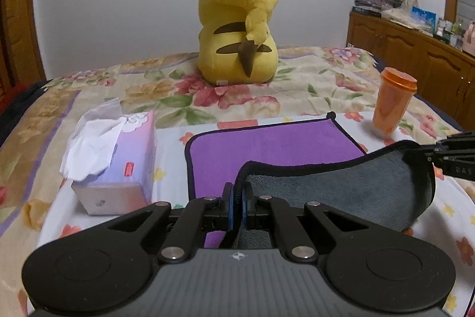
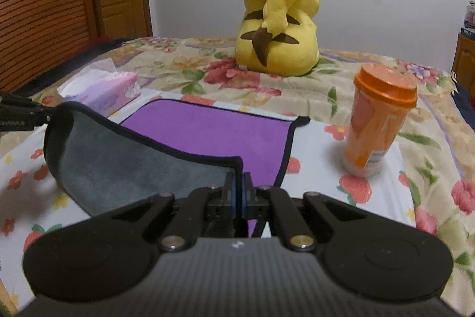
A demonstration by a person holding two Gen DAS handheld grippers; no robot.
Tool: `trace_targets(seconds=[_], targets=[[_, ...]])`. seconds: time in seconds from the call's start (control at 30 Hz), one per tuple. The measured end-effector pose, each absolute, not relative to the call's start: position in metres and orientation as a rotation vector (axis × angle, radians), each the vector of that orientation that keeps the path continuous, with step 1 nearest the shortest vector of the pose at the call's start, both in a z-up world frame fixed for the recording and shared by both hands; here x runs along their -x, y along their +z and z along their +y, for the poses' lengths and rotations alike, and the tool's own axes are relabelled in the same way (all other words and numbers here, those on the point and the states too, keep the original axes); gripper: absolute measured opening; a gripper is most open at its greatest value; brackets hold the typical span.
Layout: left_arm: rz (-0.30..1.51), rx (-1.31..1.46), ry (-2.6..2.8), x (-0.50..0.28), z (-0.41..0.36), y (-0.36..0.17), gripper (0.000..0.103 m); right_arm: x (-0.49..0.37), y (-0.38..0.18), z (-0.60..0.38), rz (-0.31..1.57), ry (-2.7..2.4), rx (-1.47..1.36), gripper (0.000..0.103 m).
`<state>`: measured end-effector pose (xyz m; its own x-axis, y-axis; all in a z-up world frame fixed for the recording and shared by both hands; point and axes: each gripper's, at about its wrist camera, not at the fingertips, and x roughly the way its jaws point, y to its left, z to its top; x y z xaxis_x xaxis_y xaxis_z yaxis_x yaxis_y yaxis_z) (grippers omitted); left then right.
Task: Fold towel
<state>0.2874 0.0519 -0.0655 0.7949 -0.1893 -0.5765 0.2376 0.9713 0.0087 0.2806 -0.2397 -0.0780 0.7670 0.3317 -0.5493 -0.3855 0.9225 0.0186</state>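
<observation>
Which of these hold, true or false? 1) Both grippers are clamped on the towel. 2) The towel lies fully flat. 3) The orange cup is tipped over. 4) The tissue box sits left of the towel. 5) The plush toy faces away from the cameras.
1) True: left gripper and right gripper each pinch a near corner of the towel.
2) False: its near edge is lifted, grey underside showing; the far part lies on the bed.
3) False: the orange cup stands upright, lid on.
4) True: tissue box.
5) True: the plush toy shows its back and tail.
</observation>
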Motion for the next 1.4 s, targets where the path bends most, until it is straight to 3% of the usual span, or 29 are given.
trace_targets(seconds=[1.4], targets=[[0.532,-0.191,-0.183,-0.385,0.035,-0.041,0.008,-0.374,-0.063,-0.227,0.440,0.322,0.151,0.004]])
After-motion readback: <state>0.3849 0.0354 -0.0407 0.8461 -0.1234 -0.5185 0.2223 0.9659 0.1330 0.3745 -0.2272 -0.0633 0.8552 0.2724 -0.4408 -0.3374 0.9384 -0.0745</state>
